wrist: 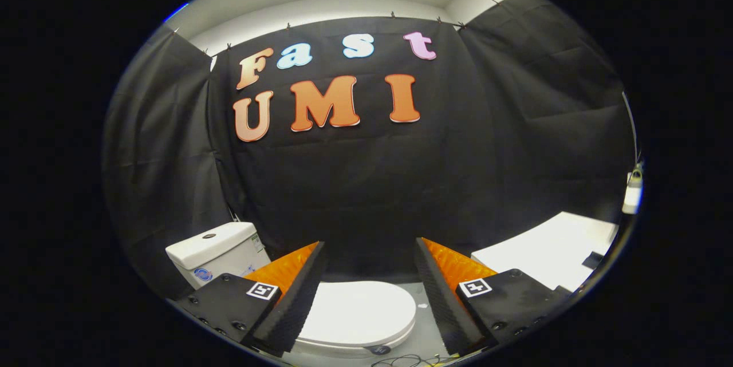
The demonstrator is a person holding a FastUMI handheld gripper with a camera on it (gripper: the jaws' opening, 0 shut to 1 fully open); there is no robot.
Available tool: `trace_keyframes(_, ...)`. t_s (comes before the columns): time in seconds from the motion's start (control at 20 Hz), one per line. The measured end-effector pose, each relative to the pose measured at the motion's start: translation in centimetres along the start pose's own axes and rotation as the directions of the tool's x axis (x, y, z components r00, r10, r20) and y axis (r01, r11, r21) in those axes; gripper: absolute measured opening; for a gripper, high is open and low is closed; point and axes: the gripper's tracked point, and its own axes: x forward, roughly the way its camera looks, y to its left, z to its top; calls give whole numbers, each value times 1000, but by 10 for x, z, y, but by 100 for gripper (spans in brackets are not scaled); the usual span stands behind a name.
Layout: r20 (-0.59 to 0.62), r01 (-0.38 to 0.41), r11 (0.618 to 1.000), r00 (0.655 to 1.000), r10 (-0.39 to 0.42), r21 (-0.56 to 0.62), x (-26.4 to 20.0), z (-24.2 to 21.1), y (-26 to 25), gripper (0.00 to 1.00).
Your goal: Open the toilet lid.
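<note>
1. Your gripper point(370, 275) hangs with its fingers spread wide and holding nothing.
2. The toilet lid point(358, 310) lies flat and closed on the bowl, showing between your fingers and below them, not touched.
3. The tank point(215, 249) stands beyond the left finger, against the cloth wall; a white counter point(550, 252) sits beyond the right finger.
4. You seem to be at the approach step: next, drop to the lid's front edge, catch it and swing it up toward the tank.
5. The closed lid hides what is in the bowl.

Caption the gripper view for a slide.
Open gripper held above the closed toilet lid, jaws spread and touching nothing, the tank off to one side.
</note>
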Motion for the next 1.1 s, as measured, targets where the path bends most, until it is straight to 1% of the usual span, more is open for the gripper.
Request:
trace_keyframes(0.15,-59,-8,997,998,13,73,6,-42,-6,98)
trace_keyframes(0.25,-91,-3,995,996,12,102,9,-69,-12,98)
trace_keyframes(0.4,-161,-11,989,986,35,146,16,-117,-14,98)
trace_keyframes(0.6,-290,1,979,955,60,205,28,-199,-25,99)
trace_keyframes(0.7,-342,31,970,938,54,240,30,-240,-40,99)
trace_keyframes(0.95,-438,109,933,897,56,343,30,-328,-65,99)
trace_keyframes(1.1,-479,153,888,874,83,433,30,-370,-79,99)
